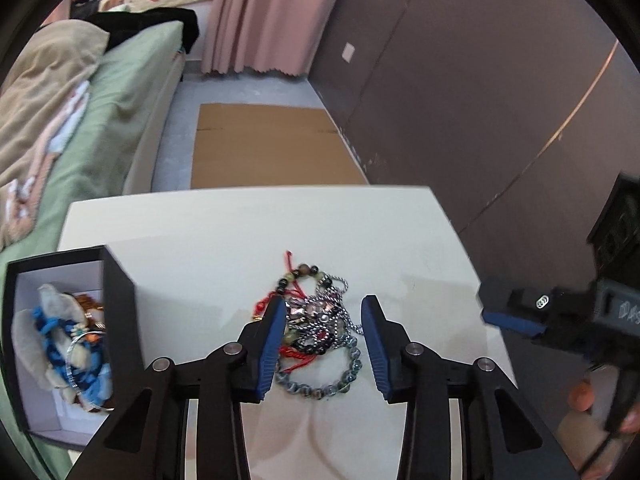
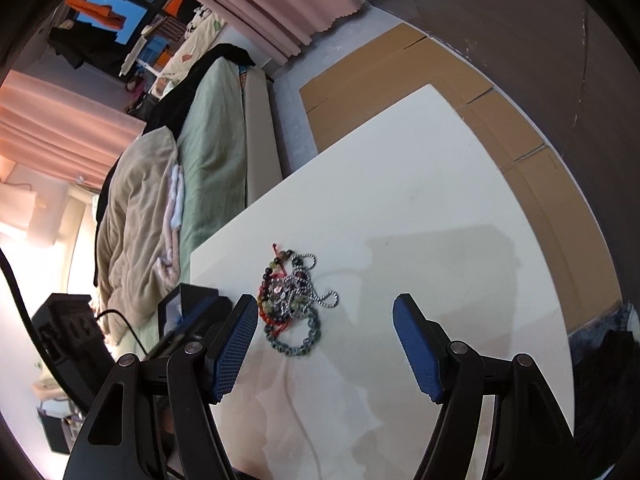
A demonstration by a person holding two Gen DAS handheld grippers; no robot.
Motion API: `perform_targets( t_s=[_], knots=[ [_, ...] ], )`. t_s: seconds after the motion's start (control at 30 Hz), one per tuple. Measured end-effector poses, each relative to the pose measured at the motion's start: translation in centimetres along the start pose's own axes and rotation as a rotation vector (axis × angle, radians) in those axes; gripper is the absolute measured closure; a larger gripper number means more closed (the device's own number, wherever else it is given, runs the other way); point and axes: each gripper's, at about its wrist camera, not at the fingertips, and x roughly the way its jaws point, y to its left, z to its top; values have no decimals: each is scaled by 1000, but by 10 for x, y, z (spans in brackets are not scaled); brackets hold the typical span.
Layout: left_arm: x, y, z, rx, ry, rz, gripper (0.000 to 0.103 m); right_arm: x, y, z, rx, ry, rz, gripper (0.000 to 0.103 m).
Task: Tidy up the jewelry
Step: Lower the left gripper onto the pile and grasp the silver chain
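At the left of the left wrist view an open box (image 1: 120,276) sits on the table's (image 1: 200,220) left edge with some jewelry already inside: a blue cord piece (image 1: 56,332) and a silver bangle (image 1: 80,356). Right of it, mid-table, lies the pile (image 1: 316,320) still to be sorted: beads, red cord, a ball chain and a grey bracelet (image 1: 320,380), all tangled. The left gripper (image 1: 324,320) straddles the pile, jaws apart and not pressing on it, though the left pad is touching or nearly touching the red cord. Further right, the right gripper (image 2: 326,316) hangs with jaws wide apart and nothing between them, the pile just left of its gap. The risk is the tangle: a pinch here may lift several pieces together, or snag one strand and drag the rest off the table.
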Motion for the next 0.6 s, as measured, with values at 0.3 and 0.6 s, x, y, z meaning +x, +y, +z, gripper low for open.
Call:
perform_targets(
  t_s=[0.3, 0.6],
  knots=[
    [33, -13, -2, 56, 66, 44, 62, -7, -15, 16, 45, -22, -3, 33],
    [45, -17, -5, 68, 70, 88, 62, -7, -16, 19, 41, -21, -10, 33]
  ],
)
